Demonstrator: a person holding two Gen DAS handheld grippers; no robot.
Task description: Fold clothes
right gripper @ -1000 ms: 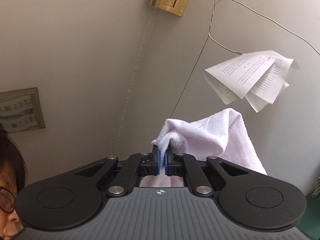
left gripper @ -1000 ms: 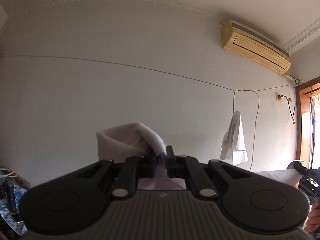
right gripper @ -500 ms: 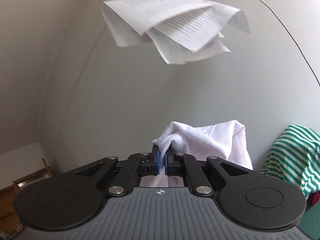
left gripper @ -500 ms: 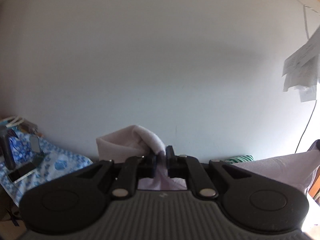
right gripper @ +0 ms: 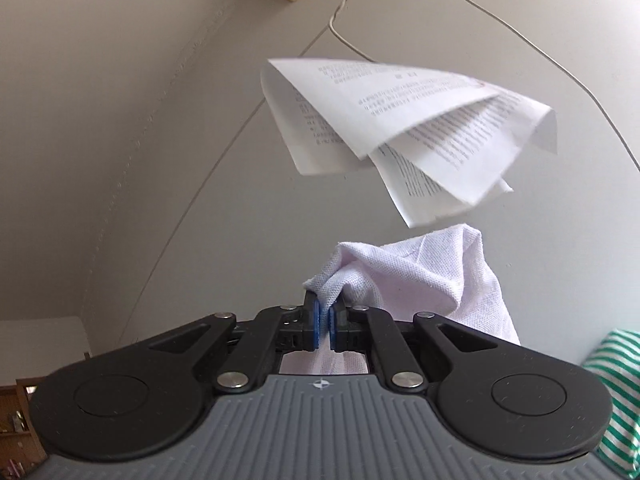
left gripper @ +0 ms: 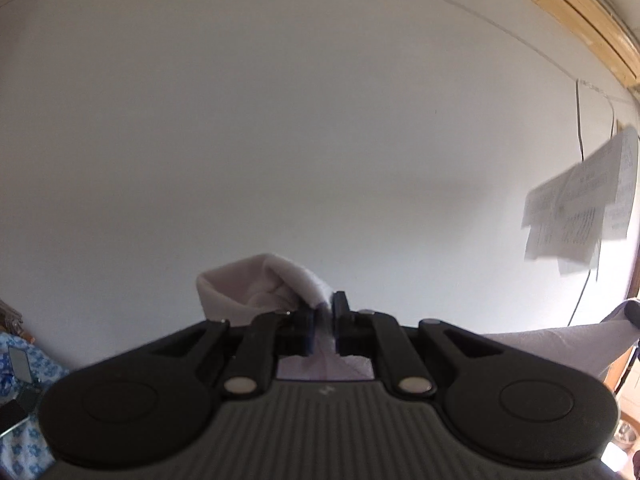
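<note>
A pale pink garment [left gripper: 256,288] is held raised in front of a plain wall [left gripper: 280,120]. In the left wrist view, the left tool [left gripper: 323,320] is closed on a bunched fold of it, which rises in a hump just left of the fingers and hides the left fingertip. More of the same cloth is seen stretching away at the right edge, where it is cut off by the frame; what holds that end cannot be made out. In the right wrist view, the right tool [right gripper: 324,322] is clamped on another edge of the garment [right gripper: 424,276], with the blue pads [right gripper: 316,326] pressed against the fabric; the rest of the cloth drapes to the right and down behind the tool body, so its full shape is hidden.

Printed sheets of paper [right gripper: 404,132] hang by a thin cord [right gripper: 520,40] above the garment, their text too blurred to read. A green and white striped cloth [right gripper: 612,384] is partly seen at the lower right, cut off by the frame. A yellowish air conditioner [left gripper: 576,16] is clipped at the upper right of the left wrist view. A blue patterned fabric [left gripper: 24,364] lies at the lower left.
</note>
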